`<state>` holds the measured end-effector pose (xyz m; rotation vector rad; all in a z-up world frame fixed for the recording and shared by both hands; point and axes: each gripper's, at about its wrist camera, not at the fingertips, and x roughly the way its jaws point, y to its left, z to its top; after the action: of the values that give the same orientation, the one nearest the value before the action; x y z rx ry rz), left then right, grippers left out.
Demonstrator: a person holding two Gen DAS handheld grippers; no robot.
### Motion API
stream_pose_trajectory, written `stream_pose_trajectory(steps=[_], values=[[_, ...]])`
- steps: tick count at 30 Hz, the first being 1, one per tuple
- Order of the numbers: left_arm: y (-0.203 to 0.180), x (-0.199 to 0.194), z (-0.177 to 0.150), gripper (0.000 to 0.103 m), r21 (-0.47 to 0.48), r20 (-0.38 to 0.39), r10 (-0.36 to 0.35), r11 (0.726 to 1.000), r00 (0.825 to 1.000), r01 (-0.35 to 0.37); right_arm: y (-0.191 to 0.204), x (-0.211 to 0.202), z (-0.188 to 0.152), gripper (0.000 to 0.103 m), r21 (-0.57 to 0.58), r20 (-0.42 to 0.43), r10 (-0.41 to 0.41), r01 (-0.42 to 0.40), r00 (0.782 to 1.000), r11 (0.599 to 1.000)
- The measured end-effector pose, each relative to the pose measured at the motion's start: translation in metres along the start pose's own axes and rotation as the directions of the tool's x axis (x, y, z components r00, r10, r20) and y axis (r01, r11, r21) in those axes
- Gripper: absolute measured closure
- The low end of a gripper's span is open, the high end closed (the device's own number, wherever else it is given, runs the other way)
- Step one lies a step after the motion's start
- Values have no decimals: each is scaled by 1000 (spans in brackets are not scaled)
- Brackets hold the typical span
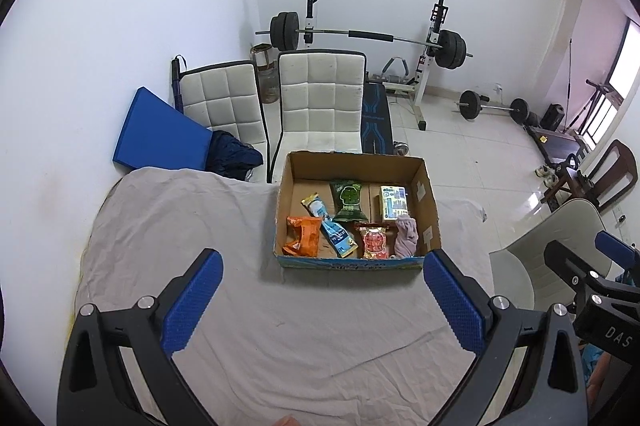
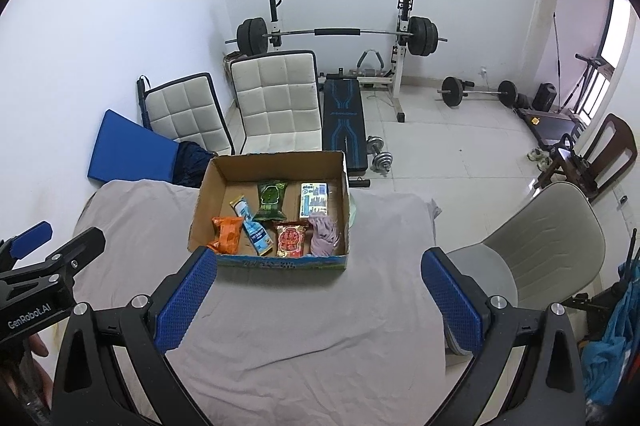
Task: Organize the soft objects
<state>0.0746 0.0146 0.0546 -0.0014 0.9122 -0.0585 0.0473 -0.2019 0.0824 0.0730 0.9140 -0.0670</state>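
An open cardboard box (image 1: pixel 428 202) (image 2: pixel 204 194) stands on the grey-sheeted table (image 1: pixel 280 326) (image 2: pixel 300 326). Inside lie an orange packet (image 1: pixel 302 236) (image 2: pixel 228 235), a blue-and-white sachet (image 1: pixel 330 226) (image 2: pixel 253 228), a green packet (image 1: pixel 349 200) (image 2: pixel 272 200), a red packet (image 1: pixel 374 241) (image 2: pixel 291 239), a white-and-blue tissue pack (image 1: pixel 394 201) (image 2: pixel 314 200) and a mauve cloth (image 1: pixel 406 236) (image 2: pixel 323 236). My left gripper (image 1: pixel 322 286) is open and empty, short of the box. My right gripper (image 2: pixel 320 286) is open and empty, also short of the box.
Two white padded chairs (image 1: pixel 320 102) (image 2: pixel 276 98) stand behind the table beside a blue mat (image 1: pixel 160 132) (image 2: pixel 128 150). A barbell rack (image 1: pixel 368 36) (image 2: pixel 336 32) and a bench (image 2: pixel 344 122) are further back. A grey chair (image 1: pixel 552 238) (image 2: pixel 536 238) is right of the table.
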Motion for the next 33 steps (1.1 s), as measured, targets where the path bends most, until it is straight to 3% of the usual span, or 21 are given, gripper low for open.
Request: stream_pose_trajectory(steps=[33], values=[[0, 11, -7, 0, -16, -38, 22, 1000, 999, -23, 3, 21, -5, 0, -4, -35, 6, -6, 999, 1000]])
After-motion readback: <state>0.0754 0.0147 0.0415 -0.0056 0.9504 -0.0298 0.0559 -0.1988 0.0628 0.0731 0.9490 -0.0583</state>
